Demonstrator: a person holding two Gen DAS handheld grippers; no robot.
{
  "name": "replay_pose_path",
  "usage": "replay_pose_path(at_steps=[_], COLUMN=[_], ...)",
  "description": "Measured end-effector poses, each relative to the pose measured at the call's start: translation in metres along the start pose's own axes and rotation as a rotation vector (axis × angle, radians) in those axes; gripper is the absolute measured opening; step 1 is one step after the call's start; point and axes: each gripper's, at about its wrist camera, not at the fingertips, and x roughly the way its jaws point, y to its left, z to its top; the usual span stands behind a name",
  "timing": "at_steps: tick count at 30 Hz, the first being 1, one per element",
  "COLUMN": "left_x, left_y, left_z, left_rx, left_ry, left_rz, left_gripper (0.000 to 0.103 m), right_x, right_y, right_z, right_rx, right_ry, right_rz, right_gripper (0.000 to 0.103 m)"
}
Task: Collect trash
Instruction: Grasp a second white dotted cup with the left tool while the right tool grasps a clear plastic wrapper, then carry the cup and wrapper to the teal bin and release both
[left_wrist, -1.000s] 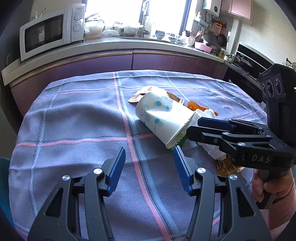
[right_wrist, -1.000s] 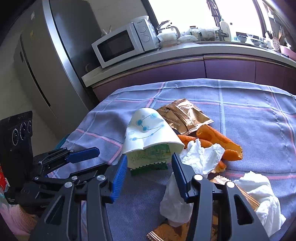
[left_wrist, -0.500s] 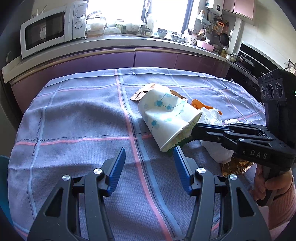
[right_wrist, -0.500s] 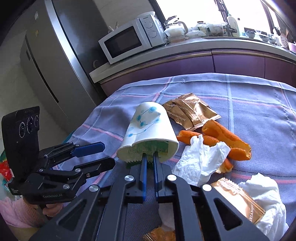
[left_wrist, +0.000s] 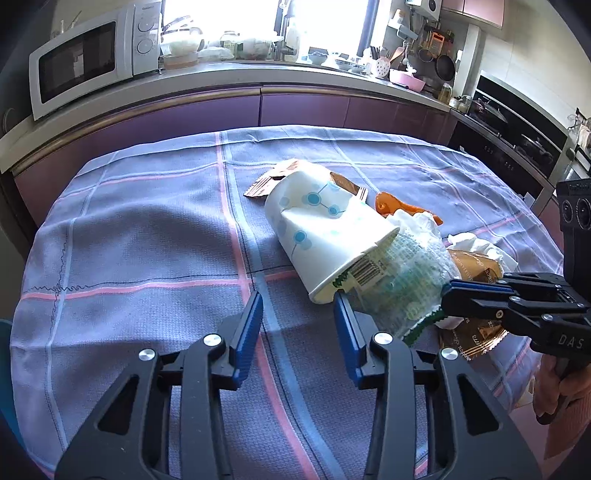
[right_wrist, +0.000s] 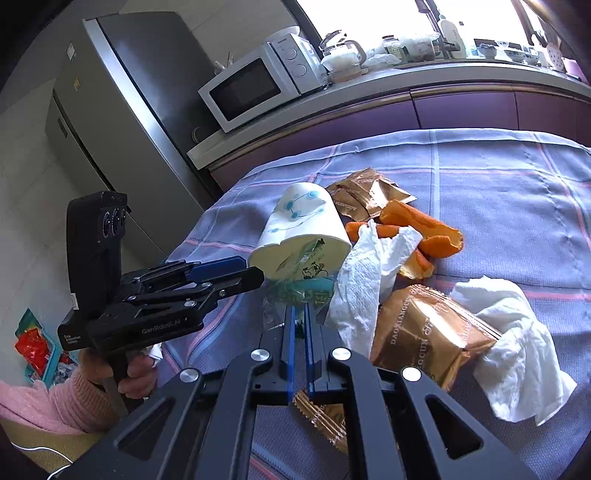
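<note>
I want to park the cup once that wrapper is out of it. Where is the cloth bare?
Bare: the tablecloth left of the paper cup, and the far strip toward the purple cabinets. Crowded: right of the cup, where the tissues, orange peel and gold wrappers lie touching.

The cup (left_wrist: 325, 236) hides the inner end of the clear wrapper (left_wrist: 402, 284) stuffed in its mouth, and much of the brown sachets (left_wrist: 273, 179) behind it. In the right wrist view the gold packet (right_wrist: 424, 332) lies partly under tissue (right_wrist: 517, 350), its lower corner behind the tongs (right_wrist: 300, 314). The print on the packet is too small to read.
</note>
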Motion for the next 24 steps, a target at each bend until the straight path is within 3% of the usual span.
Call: replay_pose_path(at_steps=[7,8,15,24], left_x=[0.013,0.014,0.004,-0.038], left_y=[0.000,0.002,0.015,0.052], left_z=[0.008,0.008,0.007,-0.006], left_rx=[-0.038,-0.050,-0.108,-0.183], left_ry=[0.027,0.029,0.004,-0.060], left_rz=[-0.022,-0.025,-0.006,0.064], left_gripper=[0.019,0.011,0.007,0.007], right_x=[-0.012,-0.012,-0.016,-0.012], right_y=[-0.003,-0.003,-0.001,0.013], right_z=[-0.006,-0.004,-0.007,0.001], right_rx=[0.017,0.016,0.013,-0.003], right_ry=[-0.016,-0.017,-0.025,-0.040], right_rz=[0.015,0.019,0.049,0.097], right_gripper=[0.004,0.004,0.004,0.003])
